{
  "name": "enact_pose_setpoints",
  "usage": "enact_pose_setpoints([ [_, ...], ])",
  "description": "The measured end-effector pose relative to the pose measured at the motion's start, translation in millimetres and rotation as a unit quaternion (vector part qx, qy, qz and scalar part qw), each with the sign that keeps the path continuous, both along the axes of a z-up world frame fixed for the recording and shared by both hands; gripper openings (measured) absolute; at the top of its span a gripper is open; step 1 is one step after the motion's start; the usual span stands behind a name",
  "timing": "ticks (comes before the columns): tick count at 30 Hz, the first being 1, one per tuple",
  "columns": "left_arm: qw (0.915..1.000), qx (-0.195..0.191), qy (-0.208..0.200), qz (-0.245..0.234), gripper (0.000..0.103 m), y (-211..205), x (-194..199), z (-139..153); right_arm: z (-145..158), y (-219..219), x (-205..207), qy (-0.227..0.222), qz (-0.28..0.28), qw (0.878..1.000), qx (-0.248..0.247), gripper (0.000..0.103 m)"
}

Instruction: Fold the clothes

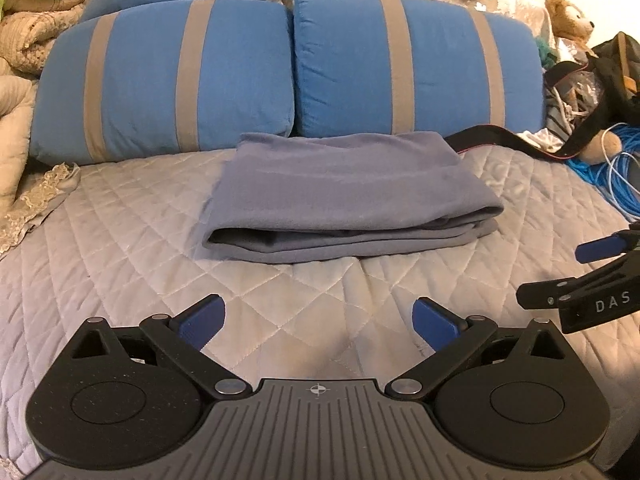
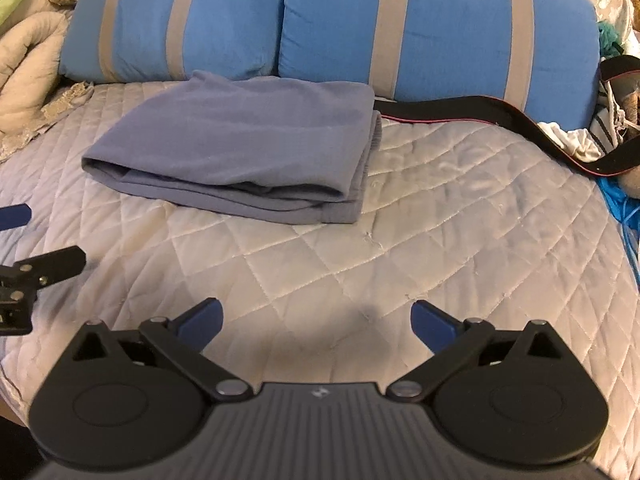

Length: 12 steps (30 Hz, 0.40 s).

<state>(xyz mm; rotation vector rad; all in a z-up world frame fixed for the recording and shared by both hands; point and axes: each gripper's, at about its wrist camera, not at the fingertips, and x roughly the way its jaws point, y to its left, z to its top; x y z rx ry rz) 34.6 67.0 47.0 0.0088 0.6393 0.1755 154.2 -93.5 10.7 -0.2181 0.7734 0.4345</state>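
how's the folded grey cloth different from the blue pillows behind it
The grey cloth is plain and lies flat in folded layers on the quilt; the blue pillows are puffy, stand on edge and carry tan stripes. The cloth is low, the pillows tall. Both are soft fabric.

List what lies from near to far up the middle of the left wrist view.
Left hand-held gripper, open → bare quilted bedspread → folded grey garment → blue pillows with grey stripes, side by side.

Bare quilt (image 2: 320,272) before folded garment (image 2: 232,152)
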Motion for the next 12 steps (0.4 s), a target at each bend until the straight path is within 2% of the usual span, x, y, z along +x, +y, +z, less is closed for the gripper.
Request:
enact_pose_setpoints([
  [12,0.9999,-0.015,0.000,-0.004,0.103,-1.4,-5.8,0.8,-1.1,3.5,-2.5,0.002,0.008,1.000,-0.012,0.103],
])
